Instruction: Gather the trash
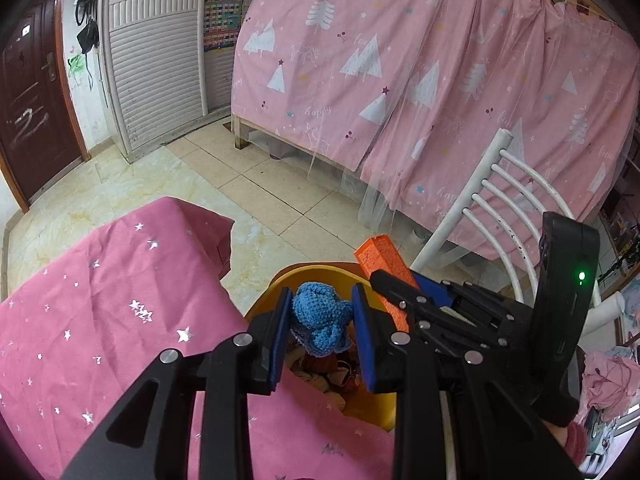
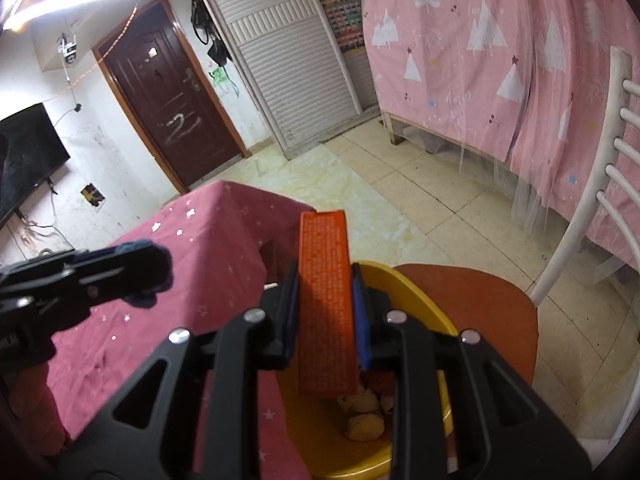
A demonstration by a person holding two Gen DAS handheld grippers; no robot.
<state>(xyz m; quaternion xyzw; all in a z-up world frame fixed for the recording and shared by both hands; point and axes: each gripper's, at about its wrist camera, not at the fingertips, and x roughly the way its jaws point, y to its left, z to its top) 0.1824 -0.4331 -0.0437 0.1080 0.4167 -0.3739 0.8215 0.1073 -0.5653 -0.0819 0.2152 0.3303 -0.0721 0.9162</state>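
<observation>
My left gripper [image 1: 322, 320] is shut on a blue crocheted piece [image 1: 320, 318], held over the yellow bin [image 1: 316, 274]. In the right wrist view the left gripper [image 2: 148, 280] shows at the left above the table, with blue yarn peeking out. My right gripper [image 2: 326, 312] is shut on a long orange box [image 2: 326, 300], which stands upright over the yellow bin [image 2: 404, 288]. The orange box [image 1: 384, 264] and the right gripper [image 1: 396, 292] also appear just right of the left one. Scraps and crumpled bits [image 2: 366, 416] lie inside the bin.
A pink star-patterned tablecloth [image 1: 100, 320] covers the table to the left of the bin. The bin rests on a chair with an orange seat [image 2: 480, 312] and white slatted back [image 1: 504, 216]. Pink curtains [image 1: 400, 80], tiled floor and a dark door [image 2: 172, 96] lie beyond.
</observation>
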